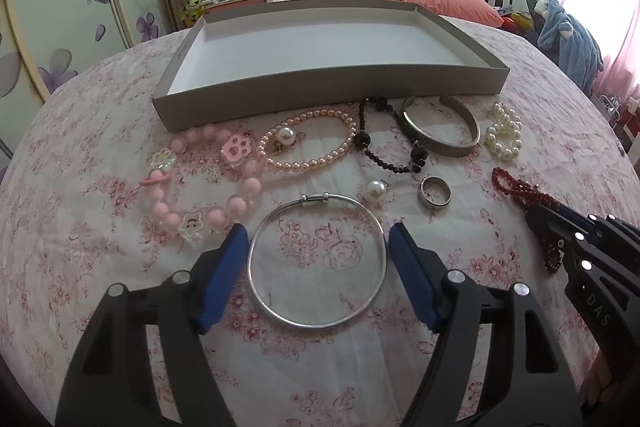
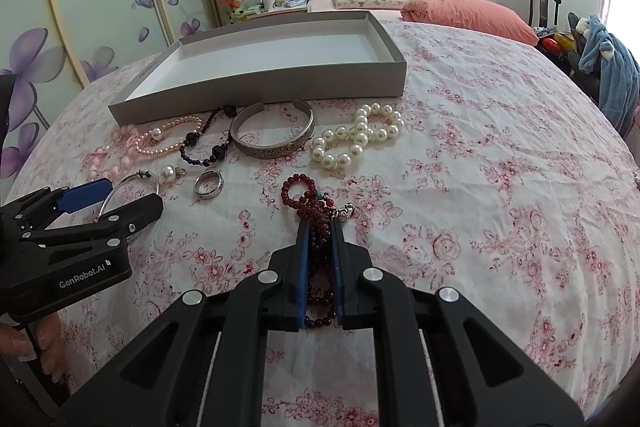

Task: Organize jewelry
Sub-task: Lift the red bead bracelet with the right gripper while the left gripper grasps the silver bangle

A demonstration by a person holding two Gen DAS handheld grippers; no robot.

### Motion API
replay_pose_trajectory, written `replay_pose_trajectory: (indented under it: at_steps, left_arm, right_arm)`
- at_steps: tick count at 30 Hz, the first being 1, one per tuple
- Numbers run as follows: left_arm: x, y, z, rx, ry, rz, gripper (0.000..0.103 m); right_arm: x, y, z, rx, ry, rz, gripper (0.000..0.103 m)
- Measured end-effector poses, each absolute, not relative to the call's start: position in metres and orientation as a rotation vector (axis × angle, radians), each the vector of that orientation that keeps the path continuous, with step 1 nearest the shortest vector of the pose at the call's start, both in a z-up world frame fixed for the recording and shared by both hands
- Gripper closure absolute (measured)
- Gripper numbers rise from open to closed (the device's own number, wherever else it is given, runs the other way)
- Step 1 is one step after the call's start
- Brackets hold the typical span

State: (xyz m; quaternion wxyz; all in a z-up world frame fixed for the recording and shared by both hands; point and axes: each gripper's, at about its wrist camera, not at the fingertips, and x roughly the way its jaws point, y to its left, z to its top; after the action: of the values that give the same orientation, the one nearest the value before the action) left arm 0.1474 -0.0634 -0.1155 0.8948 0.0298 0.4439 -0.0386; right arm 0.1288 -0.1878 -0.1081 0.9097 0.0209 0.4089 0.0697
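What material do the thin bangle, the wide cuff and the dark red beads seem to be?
Thin bangle: likely polished silver-toned metal, smooth and bright. Wide cuff: duller grey metal with scrolled relief, perhaps aged silver. Dark red beads: glossy, slightly translucent, maybe glass or garnet-like stone; the pictures cannot settle it.

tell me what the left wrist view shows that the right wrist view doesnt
Only the left wrist view shows the whole thin silver bangle lying between the open left hand-held gripper, and the full pink charm bracelet.

Only the right wrist view shows the right hand-held gripper shut on the red bead strand, and the white pearl strand in full.

Both show the grey box, engraved silver cuff, black bead bracelet, dark ring and loose pearl on the floral bedsheet.
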Motion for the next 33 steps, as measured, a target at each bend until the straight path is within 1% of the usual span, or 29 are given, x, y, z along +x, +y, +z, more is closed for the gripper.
replay_pose_trajectory:
  at_steps: [2, 4, 11, 16, 21, 33]
  left_arm:
    - [0.147, -0.064, -0.115, 0.06, 0.919, -0.082, 0.032]
    - [0.146, -0.063, -0.115, 0.058, 0.915, -0.084, 0.034]
    - [0.136, -0.052, -0.113, 0.032, 0.91, -0.108, 0.035]
    - [0.128, -0.036, -0.111, -0.008, 0.903, -0.099, 0.035]
    - [0.115, -0.023, -0.1, -0.031, 0.845, -0.083, 0.035]
    - [0.087, -0.013, -0.052, -0.016, 0.633, -0.038, 0.035]
  right_arm:
    - [0.129, -0.188, -0.108, 0.045, 0.843, 0.144, 0.092]
    - [0.129, -0.187, -0.108, 0.041, 0.843, 0.143, 0.092]
    - [0.127, -0.188, -0.106, 0.064, 0.84, 0.175, 0.093]
    - [0.12, -0.187, -0.095, 0.083, 0.788, 0.2, 0.094]
    - [0.114, -0.181, -0.078, 0.087, 0.72, 0.229, 0.094]
    - [0.1, -0.174, -0.041, 0.099, 0.573, 0.265, 0.094]
